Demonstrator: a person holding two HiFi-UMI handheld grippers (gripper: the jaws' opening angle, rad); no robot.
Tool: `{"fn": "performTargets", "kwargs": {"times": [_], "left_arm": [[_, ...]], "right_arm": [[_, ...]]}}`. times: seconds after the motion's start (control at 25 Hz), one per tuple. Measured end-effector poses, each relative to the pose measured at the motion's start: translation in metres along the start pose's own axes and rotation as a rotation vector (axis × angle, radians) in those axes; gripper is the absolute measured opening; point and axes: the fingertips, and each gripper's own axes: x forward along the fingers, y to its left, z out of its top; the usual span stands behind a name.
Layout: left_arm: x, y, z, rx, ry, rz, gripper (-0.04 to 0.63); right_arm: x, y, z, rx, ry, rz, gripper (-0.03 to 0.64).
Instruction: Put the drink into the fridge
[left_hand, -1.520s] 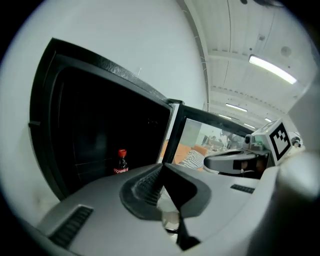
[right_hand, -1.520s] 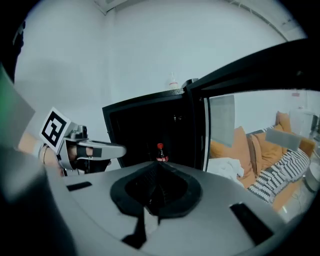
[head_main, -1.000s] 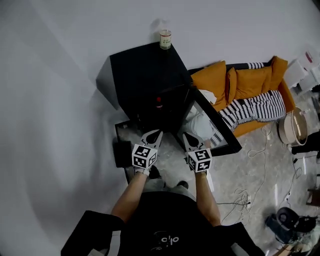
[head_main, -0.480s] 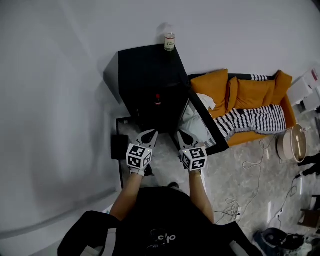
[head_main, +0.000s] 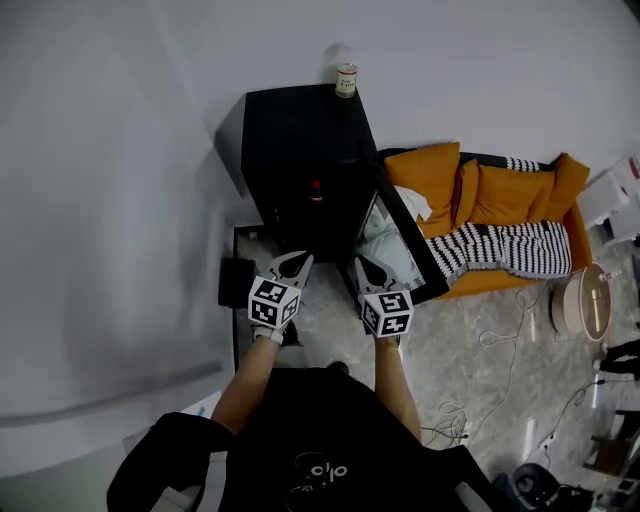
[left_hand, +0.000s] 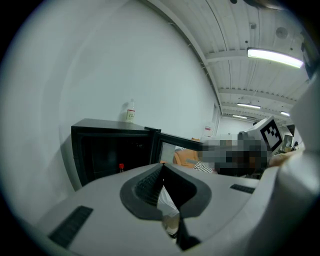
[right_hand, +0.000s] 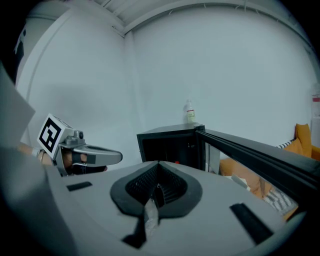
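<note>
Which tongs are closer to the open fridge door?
Right. The right tongs sit just left of the open fridge door, close to its lower end. The left tongs are further left, in front of the fridge opening.

- Bottle (head_main: 346, 80) stands on the fridge (head_main: 300, 130), at its back right corner.
- Door (head_main: 405, 250) hangs open to the right; 1 small container (head_main: 316, 190) sits inside the fridge.
- Sofa (head_main: 490, 195) lies right of the fridge, beyond the door.
</note>
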Motion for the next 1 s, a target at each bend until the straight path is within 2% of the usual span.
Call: {"fn": "performTargets", "kwargs": {"times": [1.0], "left_arm": [[0.0059, -0.0026, 0.0026, 0.009, -0.006, 0.013, 0.008]], "right_arm": [[0.0029, -0.0033, 0.0001, -0.03, 0.015, 0.014, 0.008]]}}
